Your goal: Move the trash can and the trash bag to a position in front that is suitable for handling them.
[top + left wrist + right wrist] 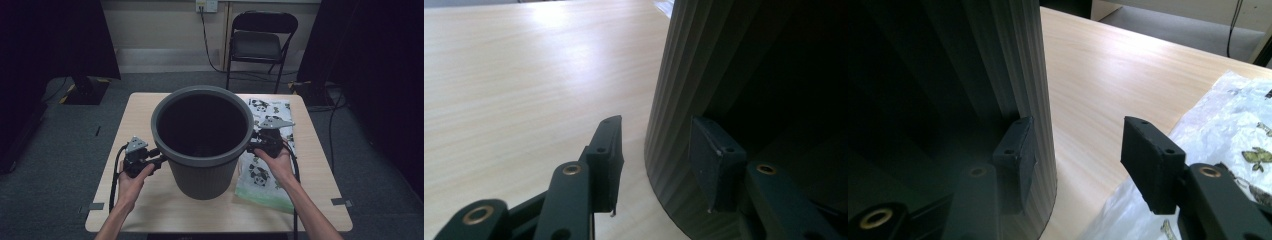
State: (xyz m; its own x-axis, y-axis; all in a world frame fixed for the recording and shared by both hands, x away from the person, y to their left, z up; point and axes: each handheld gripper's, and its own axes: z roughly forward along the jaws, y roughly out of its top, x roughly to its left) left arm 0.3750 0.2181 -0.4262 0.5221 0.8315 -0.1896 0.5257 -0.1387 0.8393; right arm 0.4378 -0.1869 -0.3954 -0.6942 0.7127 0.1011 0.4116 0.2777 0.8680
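A big dark grey ribbed bin (205, 175) stands upright in the middle of the light wooden table (145, 200), its inside dark. My left gripper (160, 159) lies against the bin's lower left side and my right gripper (250, 145) against its right side below the rim. In the left gripper view the left gripper (656, 150) is open: one jaw stands over bare table, the other in front of the bin's wall (674, 100). The right gripper (1073, 150) is open in its own view too, one jaw against the ribbed bin (1018, 60), the other over the plastic bag (1228, 110).
A clear plastic bag with a panda print (267, 180) lies flat on the table to the right of the bin, under my right hand. A black folding chair (260, 40) stands behind the table. Cables run across the floor at the right.
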